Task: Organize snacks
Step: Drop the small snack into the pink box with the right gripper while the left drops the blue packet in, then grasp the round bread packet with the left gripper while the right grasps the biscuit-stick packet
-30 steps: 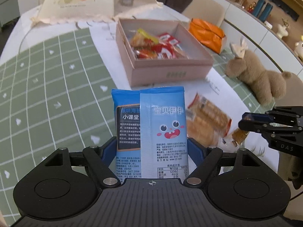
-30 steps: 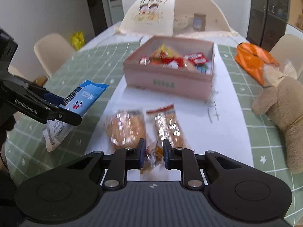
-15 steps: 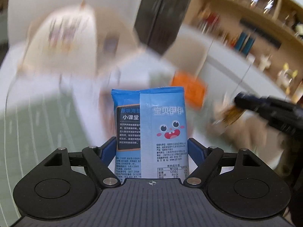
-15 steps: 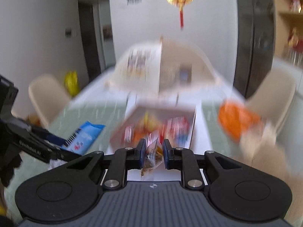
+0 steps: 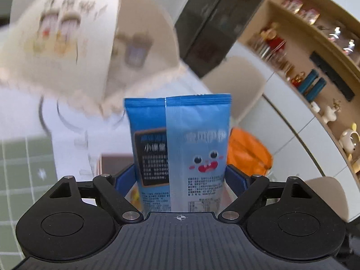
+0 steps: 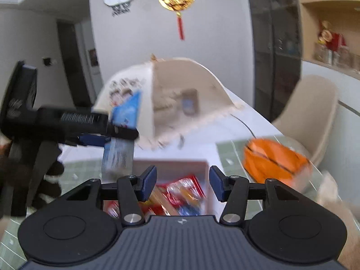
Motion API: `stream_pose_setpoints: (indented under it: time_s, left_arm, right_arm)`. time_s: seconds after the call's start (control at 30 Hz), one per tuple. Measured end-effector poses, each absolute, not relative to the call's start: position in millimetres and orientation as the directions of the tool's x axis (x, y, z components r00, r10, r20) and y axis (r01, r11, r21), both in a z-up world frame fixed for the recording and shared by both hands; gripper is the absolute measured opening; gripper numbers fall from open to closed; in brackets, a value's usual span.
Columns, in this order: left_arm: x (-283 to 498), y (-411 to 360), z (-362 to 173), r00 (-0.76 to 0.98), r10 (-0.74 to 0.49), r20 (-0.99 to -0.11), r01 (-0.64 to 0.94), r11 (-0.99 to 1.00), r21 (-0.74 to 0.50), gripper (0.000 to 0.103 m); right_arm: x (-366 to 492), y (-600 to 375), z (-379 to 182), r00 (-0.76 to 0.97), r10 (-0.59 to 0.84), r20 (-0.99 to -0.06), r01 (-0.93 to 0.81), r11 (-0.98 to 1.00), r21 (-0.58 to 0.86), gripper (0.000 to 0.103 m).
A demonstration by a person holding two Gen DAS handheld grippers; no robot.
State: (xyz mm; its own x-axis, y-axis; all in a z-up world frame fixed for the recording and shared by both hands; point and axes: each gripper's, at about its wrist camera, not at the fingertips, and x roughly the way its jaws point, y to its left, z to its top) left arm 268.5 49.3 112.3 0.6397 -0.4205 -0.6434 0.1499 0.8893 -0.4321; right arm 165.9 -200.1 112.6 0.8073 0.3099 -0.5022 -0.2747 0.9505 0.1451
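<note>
Since a second ago the right gripper (image 6: 182, 185) has let go its small wrapper; jaws opening, empty, above the pink box (image 6: 171, 165). Left gripper (image 5: 180, 176): jaws opening, blue packet (image 5: 180, 148) standing between them, the pads' contact unclear. Only the right view shows the box's snacks (image 6: 177, 193).

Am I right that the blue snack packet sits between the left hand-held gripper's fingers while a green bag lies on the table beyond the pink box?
Not quite: the bag is orange, not green, as the right wrist view shows. The rest holds: the blue snack packet sits between the left hand-held gripper's fingers, whose jaws are opening, and the bag lies beyond the pink box.
</note>
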Motion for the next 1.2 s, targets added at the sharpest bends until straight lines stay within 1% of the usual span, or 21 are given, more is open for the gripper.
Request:
stream_pose_setpoints:
  time_s: [0.03, 0.1, 0.17, 0.2, 0.23, 0.27, 0.3, 0.4, 0.5, 0.6, 0.7, 0.77, 0.83, 0.9, 1.0, 1.07, 1.1, 1.2]
  left_arm:
    - [269, 50, 109, 0.647, -0.411, -0.642, 0.152, 0.895, -0.42, 0.089]
    - [270, 44, 101, 0.633, -0.407, -0.659, 0.173, 0.904, -0.392, 0.089]
    - [277, 30, 88, 0.52, -0.429, -0.738, 0.239, 0.903, -0.356, 0.088]
    - [277, 22, 80, 0.464, -0.412, -0.784, 0.261, 0.909, -0.324, 0.083]
    - [275, 15, 73, 0.426, -0.355, -0.832, 0.253, 0.93, -0.267, 0.078]
    - [271, 16, 70, 0.43, -0.327, -0.842, 0.233, 0.941, -0.246, 0.077]
    - [266, 19, 71, 0.452, -0.329, -0.829, 0.218, 0.942, -0.256, 0.075]
    - [243, 34, 88, 0.536, -0.391, -0.749, 0.203, 0.92, -0.335, 0.075]
    - [213, 41, 106, 0.575, -0.397, -0.715, 0.22, 0.917, -0.333, 0.075]
    - [182, 47, 113, 0.569, -0.409, -0.713, 0.221, 0.912, -0.346, 0.075]
    - [128, 56, 103, 0.498, -0.471, -0.728, 0.218, 0.88, -0.421, 0.075]
    - [100, 56, 92, 0.43, -0.509, -0.745, 0.192, 0.858, -0.476, 0.075]
    - [78, 54, 72, 0.359, -0.535, -0.765, 0.144, 0.841, -0.521, 0.075]
    - [68, 49, 59, 0.329, -0.546, -0.77, 0.117, 0.833, -0.54, 0.075]
    - [66, 40, 49, 0.347, -0.509, -0.788, 0.095, 0.855, -0.51, 0.075]
    - [64, 34, 49, 0.347, -0.485, -0.802, 0.108, 0.871, -0.48, 0.075]
    - [64, 29, 48, 0.347, -0.466, -0.814, 0.122, 0.883, -0.454, 0.075]
    - [58, 17, 48, 0.364, -0.371, -0.854, 0.203, 0.927, -0.316, 0.075]
  right_arm:
    - [164, -204, 106, 0.8, 0.298, -0.52, -0.261, 0.954, 0.145, 0.053]
    - [159, -212, 92, 0.786, 0.276, -0.553, -0.236, 0.961, 0.143, 0.058]
    - [155, -215, 76, 0.757, 0.264, -0.597, -0.22, 0.964, 0.147, 0.061]
    - [151, -216, 66, 0.736, 0.261, -0.624, -0.215, 0.965, 0.15, 0.061]
    - [148, -214, 60, 0.721, 0.259, -0.643, -0.213, 0.965, 0.151, 0.061]
    - [146, -212, 56, 0.707, 0.259, -0.658, -0.216, 0.965, 0.147, 0.061]
    - [143, -209, 52, 0.698, 0.256, -0.669, -0.224, 0.965, 0.136, 0.061]
    - [127, -199, 53, 0.699, 0.247, -0.671, -0.262, 0.962, 0.081, 0.061]
    - [118, -191, 52, 0.692, 0.254, -0.676, -0.293, 0.954, 0.059, 0.066]
    - [107, -190, 51, 0.666, 0.278, -0.692, -0.31, 0.947, 0.082, 0.066]
    - [91, -188, 49, 0.642, 0.318, -0.698, -0.337, 0.935, 0.116, 0.066]
    - [79, -184, 47, 0.617, 0.358, -0.701, -0.387, 0.913, 0.126, 0.066]
    - [66, -177, 43, 0.612, 0.349, -0.71, -0.427, 0.901, 0.075, 0.067]
    - [56, -167, 35, 0.614, 0.304, -0.728, -0.439, 0.899, 0.004, 0.067]
    - [42, -155, 19, 0.579, 0.295, -0.76, -0.454, 0.891, 0.0, 0.067]
    - [31, -144, 9, 0.55, 0.303, -0.778, -0.482, 0.876, 0.0, 0.067]
    - [24, -140, 6, 0.537, 0.319, -0.781, -0.507, 0.862, 0.003, 0.067]
    - [9, -134, 7, 0.542, 0.339, -0.769, -0.549, 0.836, -0.019, 0.068]
